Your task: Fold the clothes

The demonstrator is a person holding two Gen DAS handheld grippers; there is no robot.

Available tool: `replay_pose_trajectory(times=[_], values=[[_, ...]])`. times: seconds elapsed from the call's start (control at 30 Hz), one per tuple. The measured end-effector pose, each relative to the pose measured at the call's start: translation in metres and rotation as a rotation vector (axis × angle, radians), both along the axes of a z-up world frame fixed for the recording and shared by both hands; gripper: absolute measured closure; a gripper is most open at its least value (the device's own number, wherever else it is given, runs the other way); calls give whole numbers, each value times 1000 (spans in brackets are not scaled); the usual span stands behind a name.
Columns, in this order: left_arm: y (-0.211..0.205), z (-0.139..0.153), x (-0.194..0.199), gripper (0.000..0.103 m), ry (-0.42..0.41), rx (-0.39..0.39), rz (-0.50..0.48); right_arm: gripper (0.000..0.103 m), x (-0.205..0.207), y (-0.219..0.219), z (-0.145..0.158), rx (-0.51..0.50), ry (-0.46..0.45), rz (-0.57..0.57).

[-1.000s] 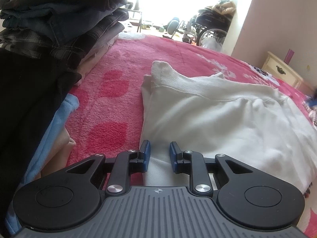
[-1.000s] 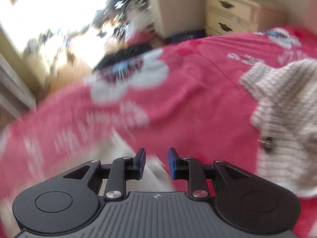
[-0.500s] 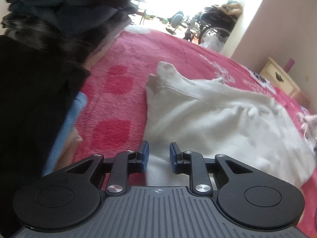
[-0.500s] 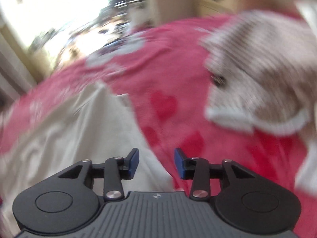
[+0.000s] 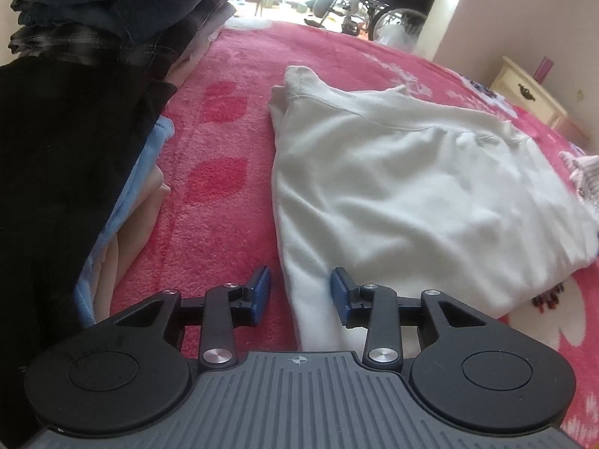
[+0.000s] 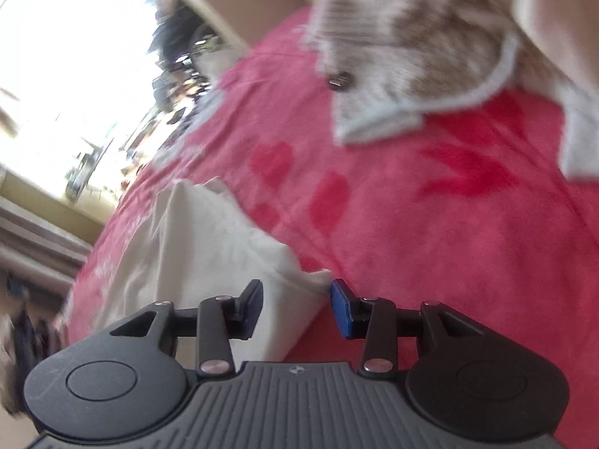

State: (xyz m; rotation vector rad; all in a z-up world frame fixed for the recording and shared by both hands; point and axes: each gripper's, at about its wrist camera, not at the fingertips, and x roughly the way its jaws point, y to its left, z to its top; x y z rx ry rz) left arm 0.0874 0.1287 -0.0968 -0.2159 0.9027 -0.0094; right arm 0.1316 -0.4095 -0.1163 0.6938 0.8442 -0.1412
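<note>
A folded white sweatshirt [image 5: 404, 187] lies flat on the pink bedspread [image 5: 221, 202]. My left gripper [image 5: 300, 292] is open, its jaws either side of the sweatshirt's near left edge, low over it. The same sweatshirt shows in the right wrist view [image 6: 209, 258], where my right gripper [image 6: 295, 305] is open with a corner of the white cloth between its jaws. A beige and white knitted garment [image 6: 423, 48] lies on the bedspread beyond the right gripper; its edge shows at the far right of the left wrist view [image 5: 584, 172].
A tall pile of folded dark, plaid, blue and cream clothes [image 5: 86, 119] stands on the left of the bed. A cream bedside cabinet [image 5: 531, 93] stands past the bed's far right edge. A wheelchair [image 5: 393, 3] and clutter stand by the bright doorway.
Both grippers have opened wider. The left one has moved slightly forward along the sweatshirt's left edge. The right one has swung and tilted, coming down onto the sweatshirt's corner.
</note>
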Motion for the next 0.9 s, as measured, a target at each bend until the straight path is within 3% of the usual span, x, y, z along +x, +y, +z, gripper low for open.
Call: replay_pose_trajectory(times=[0.03, 0.1, 0.17, 0.27, 0.33, 0.53, 0.6, 0.67, 0.73, 0.83, 0.9], values=[[0, 0, -1, 66, -4, 8, -4, 95, 0, 3, 2, -32, -17, 20], [1, -1, -3, 66, -13, 17, -15, 96, -7, 1, 10, -43, -102, 22], [2, -2, -4, 66, -21, 21, -29, 96, -15, -11, 6, -23, -131, -2], [4, -4, -5, 65, -41, 29, -63, 96, -22, -35, -28, 120, -81, -81], [7, -5, -6, 66, -52, 22, -83, 96, -32, -49, -47, 254, -108, -152], [25, 0, -5, 66, -27, -97, -44, 102, -63, -85, -85, 581, -171, -407], [29, 9, -10, 67, -39, -131, -12, 92, -71, -93, -81, 615, -178, -417], [33, 18, -20, 67, -48, -176, 19, 85, -70, -86, -71, 622, -153, -354], [39, 24, -30, 64, -44, -246, 46, 63, -70, -78, -62, 628, -126, -286], [39, 16, -39, 51, 14, -393, 46, 59, -61, -65, -56, 622, -95, -219], [33, 1, -38, 49, 51, -458, 53, 54, -52, -54, -57, 611, -78, -190]])
